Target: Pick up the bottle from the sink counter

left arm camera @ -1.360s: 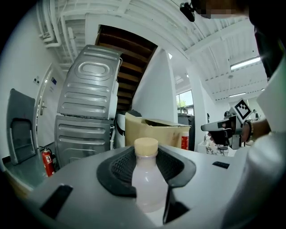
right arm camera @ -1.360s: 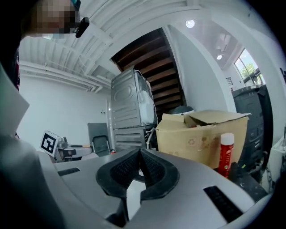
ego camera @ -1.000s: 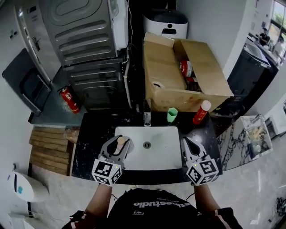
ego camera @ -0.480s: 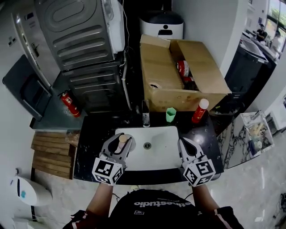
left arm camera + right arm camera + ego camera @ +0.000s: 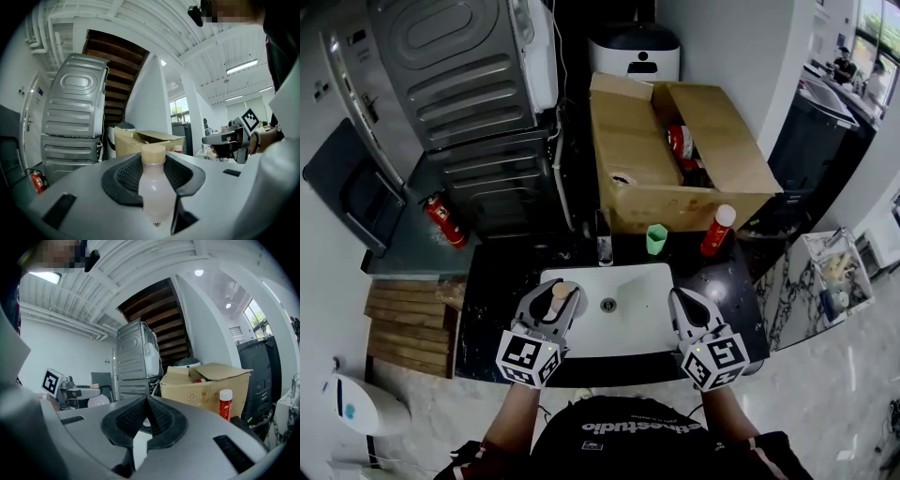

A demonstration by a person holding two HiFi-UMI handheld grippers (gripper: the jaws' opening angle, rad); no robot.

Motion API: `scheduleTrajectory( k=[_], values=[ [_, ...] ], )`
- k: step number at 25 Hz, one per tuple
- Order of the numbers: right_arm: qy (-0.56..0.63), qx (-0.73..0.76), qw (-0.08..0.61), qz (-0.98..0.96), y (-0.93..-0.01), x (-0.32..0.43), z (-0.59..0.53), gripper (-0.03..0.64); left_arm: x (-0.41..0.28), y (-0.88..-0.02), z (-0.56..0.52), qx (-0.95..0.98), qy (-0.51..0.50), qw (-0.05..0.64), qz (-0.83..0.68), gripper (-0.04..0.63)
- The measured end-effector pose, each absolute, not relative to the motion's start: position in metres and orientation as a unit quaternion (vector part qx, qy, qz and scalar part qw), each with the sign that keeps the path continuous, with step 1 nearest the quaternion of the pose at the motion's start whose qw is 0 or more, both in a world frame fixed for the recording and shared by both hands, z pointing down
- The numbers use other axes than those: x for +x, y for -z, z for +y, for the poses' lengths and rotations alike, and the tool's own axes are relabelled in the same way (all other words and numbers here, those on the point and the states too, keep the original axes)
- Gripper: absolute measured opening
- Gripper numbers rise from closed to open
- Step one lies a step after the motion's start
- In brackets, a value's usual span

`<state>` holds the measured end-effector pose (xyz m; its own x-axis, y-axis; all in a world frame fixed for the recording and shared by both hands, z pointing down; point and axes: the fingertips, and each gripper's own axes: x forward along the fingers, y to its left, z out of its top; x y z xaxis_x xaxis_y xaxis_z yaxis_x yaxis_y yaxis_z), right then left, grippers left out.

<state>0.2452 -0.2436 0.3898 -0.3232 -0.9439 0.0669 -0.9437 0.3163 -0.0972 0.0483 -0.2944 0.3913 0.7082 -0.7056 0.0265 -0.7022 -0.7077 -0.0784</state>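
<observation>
Head view, one entry per item.

- **Left gripper** (image 5: pixel 555 298): we find its jaws clamped on the bottle (image 5: pixel 560 292), one pad on each side of it.
- **Bottle:** pale, translucent, tan-capped and upright. It is held over the left rim of the white sink (image 5: pixel 633 328). Against a second ago, we log it and its gripper a shade closer to the drain (image 5: pixel 608 304). The grip itself is unchanged.
- **Right gripper** (image 5: pixel 682 302): jaws together, nothing between them. It is over the sink's right rim, in much the same spot as before.
- **Black counter** (image 5: pixel 492 291): surrounds the sink. At its back edge we list a faucet (image 5: pixel 605 246), a green cup (image 5: pixel 656 239) and a red container (image 5: pixel 717 231) with a white cap, all where they stood.
- **Behind the counter:** an open cardboard box (image 5: pixel 642 178).
- **Left of the box:** a grey machine (image 5: pixel 464 84), with a red fire extinguisher (image 5: pixel 442 218) low beside it.
</observation>
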Motion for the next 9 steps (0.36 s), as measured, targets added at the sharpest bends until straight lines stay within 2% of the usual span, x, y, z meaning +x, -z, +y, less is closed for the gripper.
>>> scheduleTrajectory(
  k=[9],
  values=[
    [0.06, -0.584, 0.0, 0.81, -0.3931, 0.2455, -0.2409, 0.037, 0.0493, -0.3941, -0.2935, -0.925, 0.031, 0.031, 0.377, 0.145]
  ],
)
